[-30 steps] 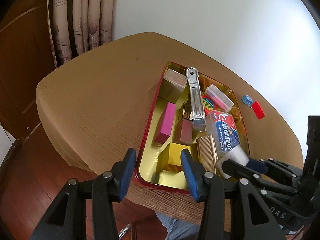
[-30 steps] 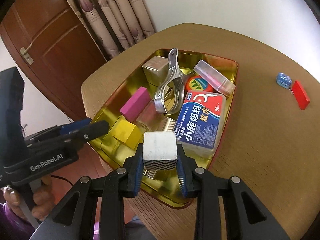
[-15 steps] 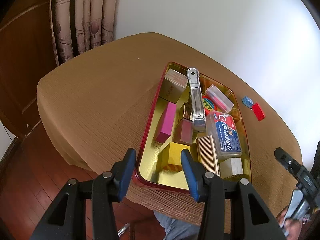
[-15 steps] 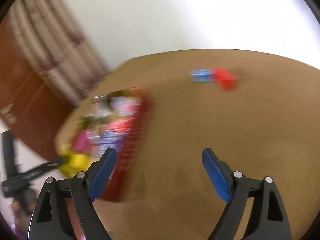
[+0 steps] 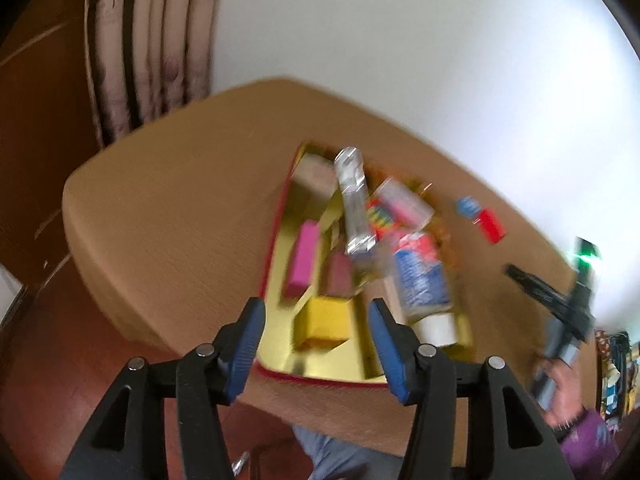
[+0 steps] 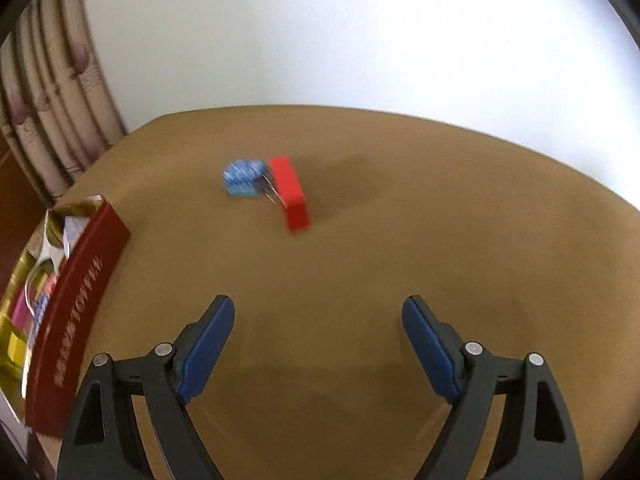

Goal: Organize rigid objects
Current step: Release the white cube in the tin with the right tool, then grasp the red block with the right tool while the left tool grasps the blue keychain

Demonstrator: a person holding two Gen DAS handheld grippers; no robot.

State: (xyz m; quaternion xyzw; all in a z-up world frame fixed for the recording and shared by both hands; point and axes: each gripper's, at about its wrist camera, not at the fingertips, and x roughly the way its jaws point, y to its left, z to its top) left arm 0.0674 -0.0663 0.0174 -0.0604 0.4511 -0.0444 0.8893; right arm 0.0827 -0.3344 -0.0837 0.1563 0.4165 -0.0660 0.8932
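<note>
The checkered cube is now left in the tin; the right gripper, emptied and spread, is aimed at the red block.

Tin left; block, keychain touching, table centre.
</note>
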